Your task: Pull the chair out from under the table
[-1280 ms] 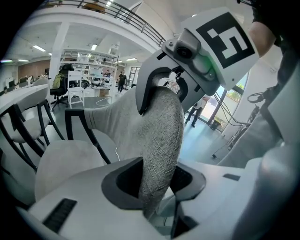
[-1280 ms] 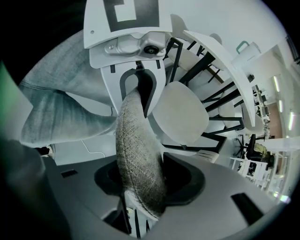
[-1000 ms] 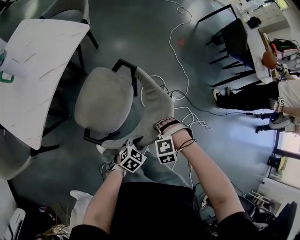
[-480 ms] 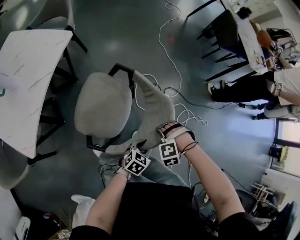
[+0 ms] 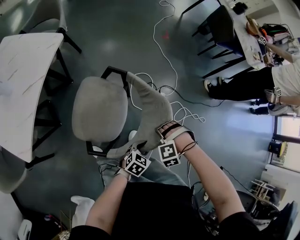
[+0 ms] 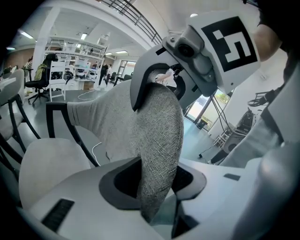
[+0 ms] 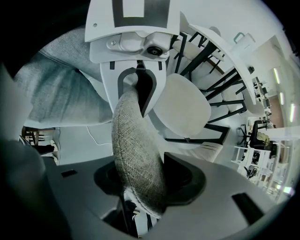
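The grey fabric chair (image 5: 99, 108) with black legs stands a little clear of the white table (image 5: 23, 93), its curved backrest (image 5: 152, 110) toward me. My left gripper (image 5: 129, 153) grips the backrest's top edge near its left end. Its jaws are easing open, with the fabric (image 6: 157, 126) still pressed between them (image 6: 154, 185). My right gripper (image 5: 165, 133) points straight down, shut on the same edge further right. There the cloth rim (image 7: 136, 140) fills the gap between its jaws (image 7: 143, 183). Each gripper shows in the other's view.
White and black cables (image 5: 161, 47) trail over the floor just beyond the chair. A dark chair (image 5: 220, 28) and a seated person's legs (image 5: 239, 86) are at the upper right. Other grey chairs stand at the top left (image 5: 47, 11) and lower left (image 5: 9, 168).
The chair has slid away from the table toward me, widening the gap between seat and tabletop. Both grippers came back with the backrest, still gripping it.
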Demonstrator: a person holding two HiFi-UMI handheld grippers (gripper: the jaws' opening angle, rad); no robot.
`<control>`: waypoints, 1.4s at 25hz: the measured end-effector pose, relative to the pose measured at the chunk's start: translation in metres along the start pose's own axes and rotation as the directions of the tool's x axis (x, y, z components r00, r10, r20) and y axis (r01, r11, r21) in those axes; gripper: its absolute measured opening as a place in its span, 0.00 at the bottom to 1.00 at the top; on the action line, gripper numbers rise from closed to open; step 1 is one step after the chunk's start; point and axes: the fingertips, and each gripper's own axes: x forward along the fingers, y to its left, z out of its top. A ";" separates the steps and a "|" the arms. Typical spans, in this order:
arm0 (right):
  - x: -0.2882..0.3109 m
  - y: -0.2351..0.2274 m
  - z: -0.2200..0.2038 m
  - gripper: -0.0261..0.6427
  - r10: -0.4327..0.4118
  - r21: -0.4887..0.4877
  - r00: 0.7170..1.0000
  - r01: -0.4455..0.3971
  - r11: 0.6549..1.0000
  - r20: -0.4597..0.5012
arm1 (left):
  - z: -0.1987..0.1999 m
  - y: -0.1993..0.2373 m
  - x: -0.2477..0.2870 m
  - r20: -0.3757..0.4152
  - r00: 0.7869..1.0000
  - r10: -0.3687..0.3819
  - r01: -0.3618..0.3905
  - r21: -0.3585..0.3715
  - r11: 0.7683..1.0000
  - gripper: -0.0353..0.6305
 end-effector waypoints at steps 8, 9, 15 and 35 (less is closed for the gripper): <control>-0.002 -0.005 0.001 0.32 -0.015 -0.026 1.000 0.016 1.000 0.008 | 0.002 0.002 -0.001 0.006 1.000 0.003 -0.002 -0.012 1.000 0.28; -0.003 -0.006 0.002 0.32 -0.014 -0.030 1.000 0.014 0.999 0.007 | 0.002 0.003 -0.003 0.009 1.000 0.004 -0.004 -0.015 1.000 0.28; -0.001 -0.009 0.003 0.33 0.007 -0.029 1.000 -0.007 1.000 -0.006 | 0.002 0.004 -0.005 -0.013 1.000 -0.019 0.019 0.005 1.000 0.29; -0.103 -0.059 0.089 0.36 0.020 0.147 0.948 -0.070 0.987 0.317 | 0.034 0.025 -0.124 0.027 0.998 0.054 -0.054 0.029 0.998 0.20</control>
